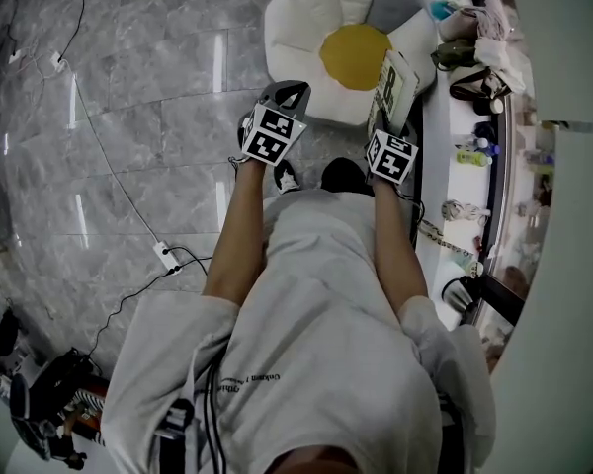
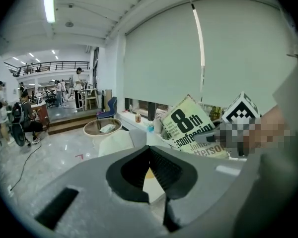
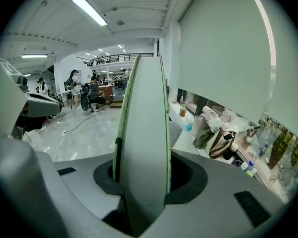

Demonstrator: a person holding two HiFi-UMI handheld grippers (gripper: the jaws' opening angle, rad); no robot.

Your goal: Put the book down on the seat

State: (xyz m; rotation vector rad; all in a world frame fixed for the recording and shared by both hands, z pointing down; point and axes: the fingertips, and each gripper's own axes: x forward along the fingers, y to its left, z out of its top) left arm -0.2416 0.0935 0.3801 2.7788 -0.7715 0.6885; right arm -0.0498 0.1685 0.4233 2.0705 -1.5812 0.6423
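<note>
The book, a pale paperback with large black print, stands upright over the right edge of the seat. The seat is a white flower-shaped cushion with a yellow centre. My right gripper is shut on the book's lower end. In the right gripper view the book shows edge-on between the jaws of the right gripper. My left gripper hovers at the seat's near edge, shut and empty. In the left gripper view its tips meet, the book's cover shows to the right, and the seat lies ahead.
A white counter along the window carries bags and bottles, right of the seat. Cables and a power strip lie on the grey marble floor to the left. A round low table and people stand far off.
</note>
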